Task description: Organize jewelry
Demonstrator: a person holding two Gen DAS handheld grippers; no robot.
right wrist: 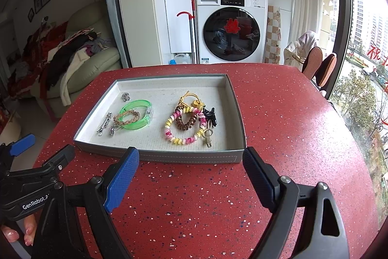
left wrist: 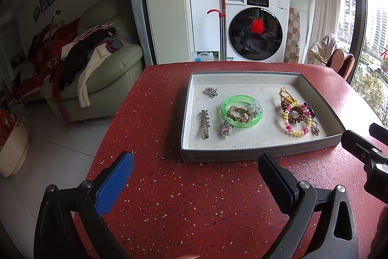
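**Jewelry sorted in the tray, both grippers waiting outside it**

The jewelry lay in a shallow grey tray (right wrist: 194, 158) on the red desk (right wrist: 278, 118) in two clusters — green bangle (left wrist: 242, 111) and metal clips toward its left, coiled hair ties (right wrist: 185, 125) toward its right — seemingly grouped by kind. The left hand-held gripper (left wrist: 196, 176) and right hand-held gripper (right wrist: 191, 169) hovered released and empty just short of the tray's near wall. Bare desk surrounded the tray, leaving free room to approach.

Black tool (right wrist: 190, 162), blue textured pads (right wrist: 122, 182)
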